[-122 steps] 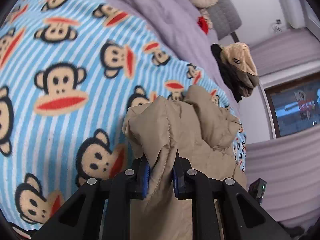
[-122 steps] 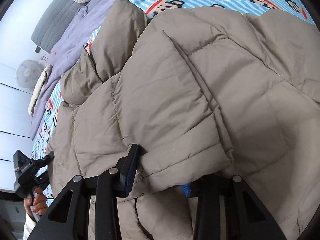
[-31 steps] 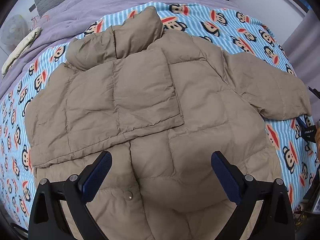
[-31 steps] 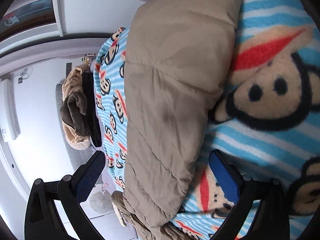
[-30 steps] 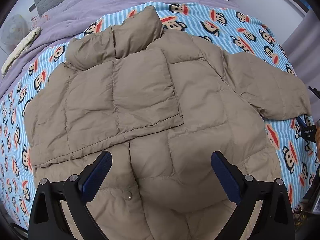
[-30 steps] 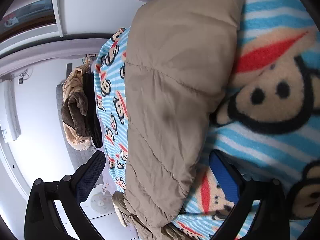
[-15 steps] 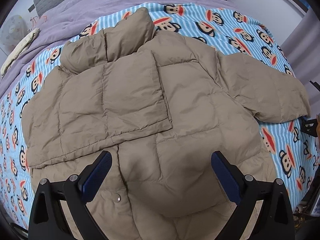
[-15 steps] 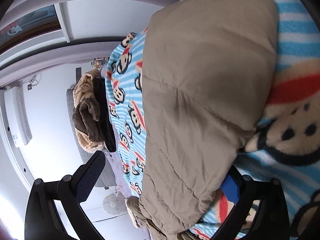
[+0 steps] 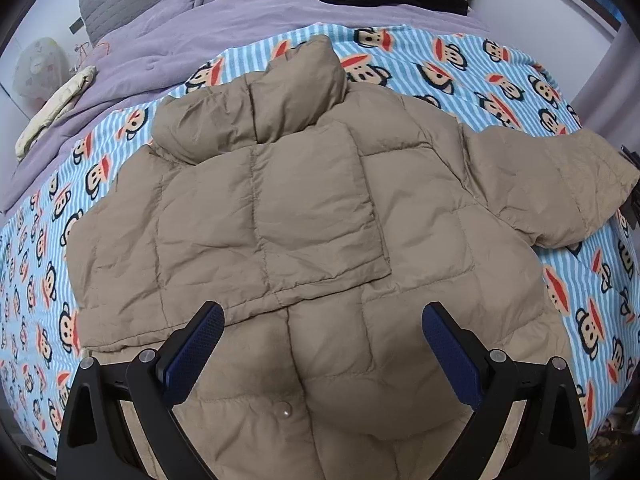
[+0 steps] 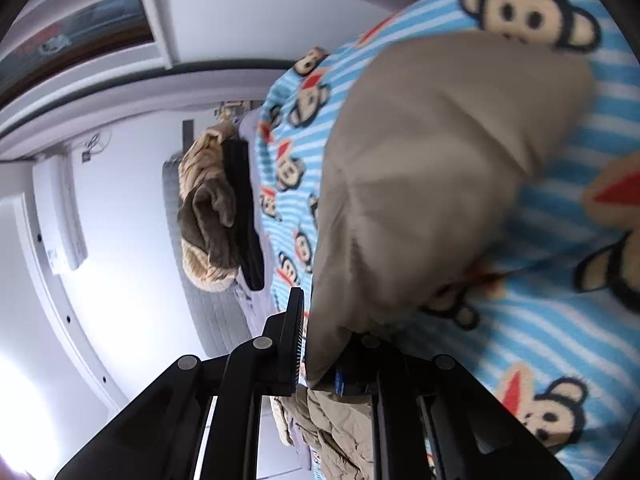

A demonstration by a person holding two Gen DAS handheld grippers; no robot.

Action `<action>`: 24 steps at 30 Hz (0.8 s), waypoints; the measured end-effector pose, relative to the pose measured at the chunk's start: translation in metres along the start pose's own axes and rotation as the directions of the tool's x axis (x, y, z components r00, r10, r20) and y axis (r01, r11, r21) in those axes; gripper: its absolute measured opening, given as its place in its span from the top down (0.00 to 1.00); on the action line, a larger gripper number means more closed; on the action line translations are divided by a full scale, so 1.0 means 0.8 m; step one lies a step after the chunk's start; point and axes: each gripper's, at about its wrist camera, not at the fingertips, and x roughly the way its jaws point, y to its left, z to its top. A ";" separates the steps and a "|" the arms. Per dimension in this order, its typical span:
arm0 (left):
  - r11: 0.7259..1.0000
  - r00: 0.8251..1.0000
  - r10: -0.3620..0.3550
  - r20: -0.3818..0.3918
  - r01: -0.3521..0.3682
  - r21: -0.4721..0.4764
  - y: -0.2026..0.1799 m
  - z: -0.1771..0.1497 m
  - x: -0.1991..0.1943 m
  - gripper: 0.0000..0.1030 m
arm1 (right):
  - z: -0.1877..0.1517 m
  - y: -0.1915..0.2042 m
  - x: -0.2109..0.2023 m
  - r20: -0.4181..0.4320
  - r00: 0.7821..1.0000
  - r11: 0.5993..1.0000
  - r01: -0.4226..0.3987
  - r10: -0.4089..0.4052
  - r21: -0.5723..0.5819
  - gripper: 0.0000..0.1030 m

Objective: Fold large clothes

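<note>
Right gripper (image 10: 320,354) is pinched on the sleeve (image 10: 432,176) of the jacket (image 9: 320,248), its jaws pressed onto the tan fabric near the cuff; left gripper (image 9: 320,344) hangs spread wide above the jacket's lower back, holding nothing. The jacket lies face down across the middle of the blanket (image 9: 460,64) on the bed, collar toward the far edge, one sleeve already folded over the back and the other reaching out toward the bed's right edge. Risks, as judged: the grip takes only a thin bite of slick, puffy fabric, so the sleeve could slip free when carried across; a fast pull could drag the whole body toward the right edge and disturb the sleeve already folded; the padded sleeve may spring back once released unless the left gripper presses it down. The right view is blurred, so the depth of the bite cannot be confirmed. Against the frame half a second ago, the right gripper's jaws, then spread around the sleeve, have closed on it, and the sleeve end now appears lifted. The left gripper stays open, and the jacket lies unchanged in its view.
</note>
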 end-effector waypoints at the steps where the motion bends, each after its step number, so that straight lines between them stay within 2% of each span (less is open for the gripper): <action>1: 1.000 1.000 0.002 0.003 -0.002 -0.010 0.007 0.001 -0.002 0.03 | -0.007 0.019 0.007 -0.022 1.000 0.999 -0.008 0.007 -0.047 0.87; 4: 0.999 1.000 0.017 0.010 -0.016 -0.047 0.032 0.003 -0.005 0.03 | -0.038 0.076 0.035 -0.097 0.995 0.981 -0.026 0.008 -0.191 0.87; 7: 0.996 0.998 0.061 0.005 -0.061 -0.068 0.059 0.002 -0.005 0.03 | -0.089 0.132 0.076 -0.189 0.982 0.939 -0.048 -0.018 -0.341 0.87; 9: 0.993 0.995 0.096 -0.001 -0.096 -0.069 0.077 -0.001 -0.004 0.03 | -0.137 0.163 0.108 -0.246 0.967 0.891 -0.053 -0.067 -0.450 0.87; 11: 0.991 0.995 0.104 0.000 -0.103 -0.081 0.097 -0.006 -0.004 0.03 | -0.194 0.187 0.141 -0.295 0.946 0.823 -0.058 -0.136 -0.565 0.87; 14: 0.988 0.994 0.105 -0.003 -0.105 -0.115 0.128 -0.015 -0.006 0.03 | -0.287 0.202 0.188 -0.348 0.904 0.706 -0.077 -0.249 -0.704 0.87; 16: 0.984 0.993 0.118 -0.011 -0.118 -0.137 0.147 -0.020 -0.004 0.03 | -0.343 0.194 0.219 -0.378 0.869 0.656 -0.085 -0.320 -0.750 0.87; 19: 0.978 0.991 0.132 -0.025 -0.135 -0.162 0.169 -0.027 0.000 0.03 | -0.412 0.158 0.259 -0.416 0.805 0.620 -0.077 -0.423 -0.781 0.87; 21: 0.975 0.991 0.131 -0.029 -0.134 -0.175 0.181 -0.031 0.003 0.03 | -0.444 0.127 0.280 -0.409 0.766 0.595 -0.042 -0.497 -0.803 0.87; 24: 0.974 0.991 0.126 -0.034 -0.130 -0.183 0.193 -0.034 0.008 0.03 | -0.462 0.084 0.304 -0.362 0.720 0.562 0.047 -0.592 -0.826 0.86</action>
